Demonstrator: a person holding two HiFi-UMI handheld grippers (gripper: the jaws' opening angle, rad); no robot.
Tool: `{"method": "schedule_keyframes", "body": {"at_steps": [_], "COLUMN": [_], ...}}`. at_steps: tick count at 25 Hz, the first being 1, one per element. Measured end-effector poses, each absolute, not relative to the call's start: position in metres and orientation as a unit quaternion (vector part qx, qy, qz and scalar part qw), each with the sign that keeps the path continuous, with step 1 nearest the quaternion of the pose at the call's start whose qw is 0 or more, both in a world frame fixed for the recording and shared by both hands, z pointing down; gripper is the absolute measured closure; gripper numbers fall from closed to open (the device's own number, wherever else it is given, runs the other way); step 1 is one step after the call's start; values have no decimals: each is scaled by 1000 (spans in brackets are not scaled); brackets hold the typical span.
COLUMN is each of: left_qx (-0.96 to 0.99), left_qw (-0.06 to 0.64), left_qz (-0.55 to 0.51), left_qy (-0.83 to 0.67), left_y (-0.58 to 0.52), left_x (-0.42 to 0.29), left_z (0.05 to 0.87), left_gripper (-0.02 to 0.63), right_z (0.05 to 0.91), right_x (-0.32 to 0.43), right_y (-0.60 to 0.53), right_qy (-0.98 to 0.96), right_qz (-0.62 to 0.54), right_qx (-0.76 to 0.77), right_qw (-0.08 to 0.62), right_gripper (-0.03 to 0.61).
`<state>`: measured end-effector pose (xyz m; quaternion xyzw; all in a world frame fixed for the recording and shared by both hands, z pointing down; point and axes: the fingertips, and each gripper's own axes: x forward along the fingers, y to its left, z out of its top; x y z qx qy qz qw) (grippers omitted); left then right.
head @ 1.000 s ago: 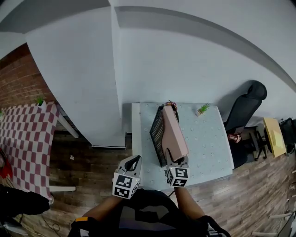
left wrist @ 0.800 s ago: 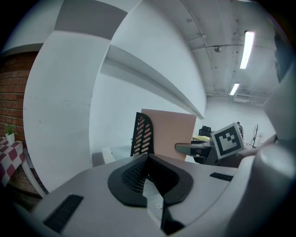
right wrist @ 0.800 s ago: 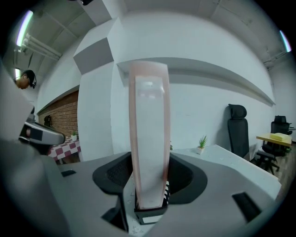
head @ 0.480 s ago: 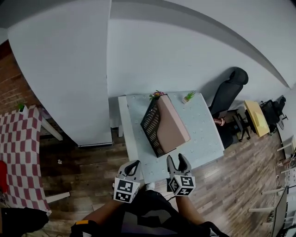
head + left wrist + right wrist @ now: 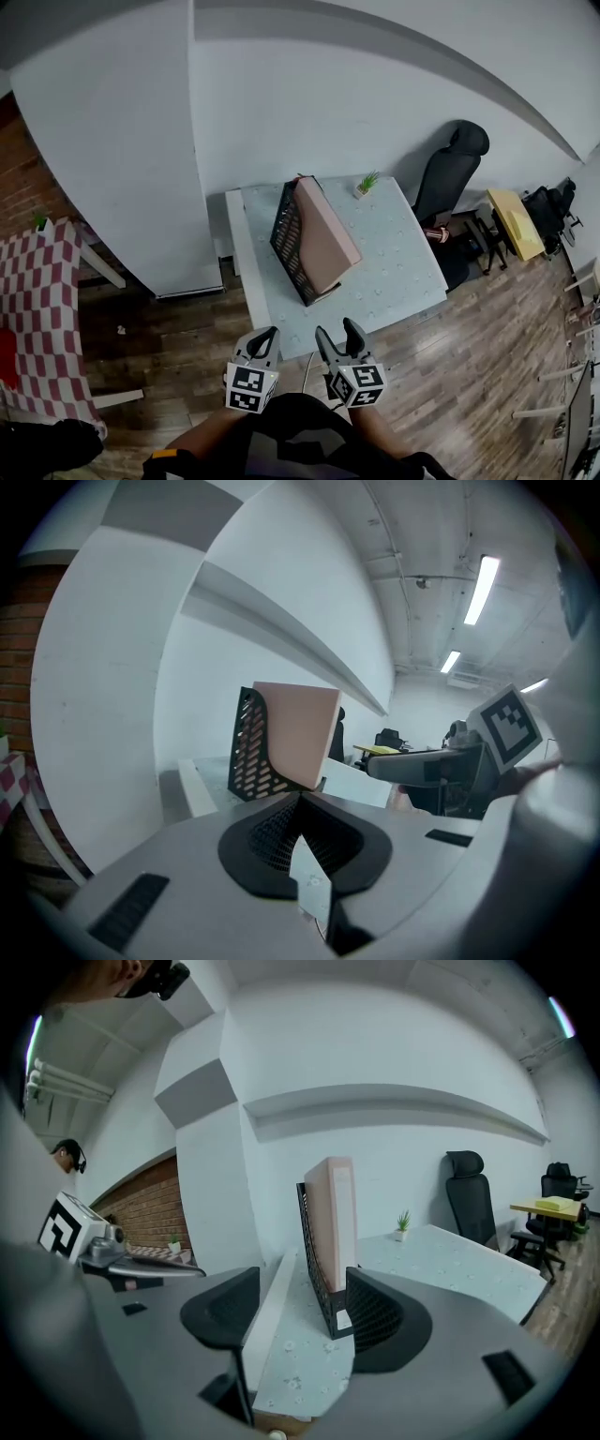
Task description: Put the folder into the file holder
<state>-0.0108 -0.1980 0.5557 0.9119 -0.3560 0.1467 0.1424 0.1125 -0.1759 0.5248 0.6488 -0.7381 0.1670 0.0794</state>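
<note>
Pink folder (image 5: 323, 234) stands on edge inside the black mesh file holder (image 5: 284, 234), upright in the right gripper view. Its near lower corner seems to poke past the holder's open front end. The holder sits on the pale speckled table (image 5: 398, 267), toward the table's left side and near that edge. Task looks done as things lie.

Risks, as a judgement:
- The folder is taller than the holder's wall, so the load is top-heavy. A knock from a gripper or a bump to the table could tip the holder sideways. With the table edge that near, it could go to the floor.
- If the folder is not fully seated, it may slide forward out of the open end. Nothing steadies it now.
- A return reach with wide jaws could clip the protruding corner.

On the right gripper (image 5: 337, 328) the jaws are spread wide and have just been opening, with nothing between the pads. Through the gap only the table edge and the holder's base show, well apart. It touches nothing.

On the left gripper (image 5: 267, 334) the jaws are closed, tips meeting; it holds nothing and touches nothing.

Both hang off the table's near side, over the wood floor (image 5: 469, 337). A small potted plant (image 5: 366, 184) and a black office chair (image 5: 450, 173) sit beyond, away from the holder.
</note>
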Motion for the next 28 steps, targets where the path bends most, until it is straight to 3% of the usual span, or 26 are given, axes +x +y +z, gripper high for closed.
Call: {"method": "schedule_keyframes", "body": {"at_steps": [15, 28], "left_qx": [917, 912], "left_qw": [101, 87], "left_qz": [134, 119], "left_qy": [-362, -384], "left_y": [-68, -43], "left_x": [60, 78], "left_z": [512, 504], "left_gripper": [607, 607], "right_z": [482, 487], "right_x": [160, 166], "right_y": [-50, -23], "right_qy": [-759, -773], "right_qz": [128, 113], "right_qx": [636, 618], "right_qw": [46, 90], "right_gripper": [299, 313]}}
